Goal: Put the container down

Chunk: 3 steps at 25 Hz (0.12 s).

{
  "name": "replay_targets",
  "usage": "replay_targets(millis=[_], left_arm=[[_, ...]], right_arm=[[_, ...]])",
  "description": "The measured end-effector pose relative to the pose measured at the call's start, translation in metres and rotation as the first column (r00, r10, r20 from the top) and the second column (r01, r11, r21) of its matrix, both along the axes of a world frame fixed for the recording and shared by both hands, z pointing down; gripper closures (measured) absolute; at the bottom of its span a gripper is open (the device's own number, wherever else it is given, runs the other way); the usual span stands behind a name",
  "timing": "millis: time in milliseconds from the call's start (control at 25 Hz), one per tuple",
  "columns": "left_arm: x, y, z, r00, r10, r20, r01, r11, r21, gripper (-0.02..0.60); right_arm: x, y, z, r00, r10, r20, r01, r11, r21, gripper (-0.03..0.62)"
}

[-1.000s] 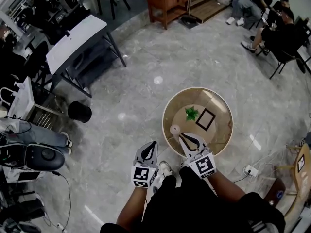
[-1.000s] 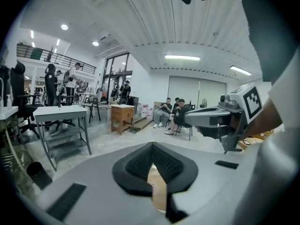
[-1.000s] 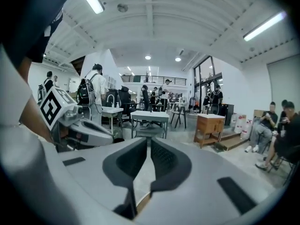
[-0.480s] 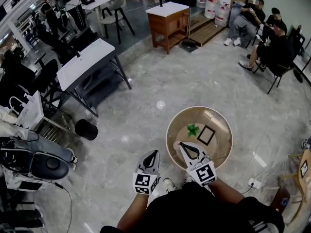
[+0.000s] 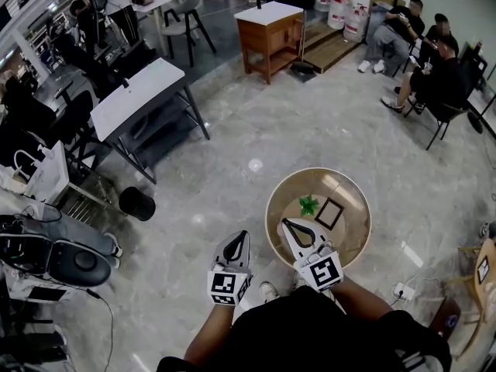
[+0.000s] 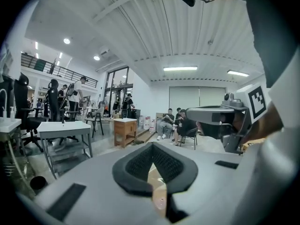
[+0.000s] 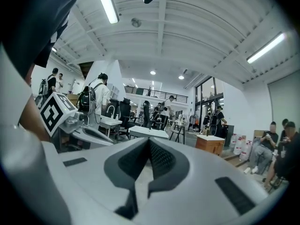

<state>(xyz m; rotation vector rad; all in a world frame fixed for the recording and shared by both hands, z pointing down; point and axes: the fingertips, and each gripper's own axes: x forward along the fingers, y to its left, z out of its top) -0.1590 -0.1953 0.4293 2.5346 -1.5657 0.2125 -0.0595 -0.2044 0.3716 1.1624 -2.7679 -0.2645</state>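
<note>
In the head view a round wooden table (image 5: pixel 363 200) stands just ahead of me, with a small green plant (image 5: pixel 308 204) and a dark picture frame (image 5: pixel 328 214) on it. My right gripper (image 5: pixel 285 223) reaches over the table's near rim, shut, with nothing between its pads. My left gripper (image 5: pixel 244 235) hangs over the floor left of the table, also shut and empty. I cannot make out any container now. In the left gripper view its jaws (image 6: pixel 152 146) meet at the tips; in the right gripper view its jaws (image 7: pixel 149 142) are pressed together.
A grey desk (image 5: pixel 139 91) and a black bin (image 5: pixel 137 204) stand to the left. A wooden cabinet (image 5: pixel 267 25) is at the back, and seated people (image 5: pixel 434 53) at the back right. A power strip (image 5: pixel 399 291) lies on the floor at right.
The head view has tilted up, so more of the room shows. A small white round thing by the right gripper's tip a second ago no longer shows. Both grippers stay in place.
</note>
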Motion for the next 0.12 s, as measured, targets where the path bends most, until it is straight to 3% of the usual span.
replay_targets(millis=[120], left_arm=[[-0.0014,-0.0044,-0.0056,1.000,0.001,-0.010,-0.001,1.000,0.022,0.586]], right_arm=[[-0.0035,0.0000,0.0000,1.000,0.010,0.029,-0.010,1.000,0.000,0.595]])
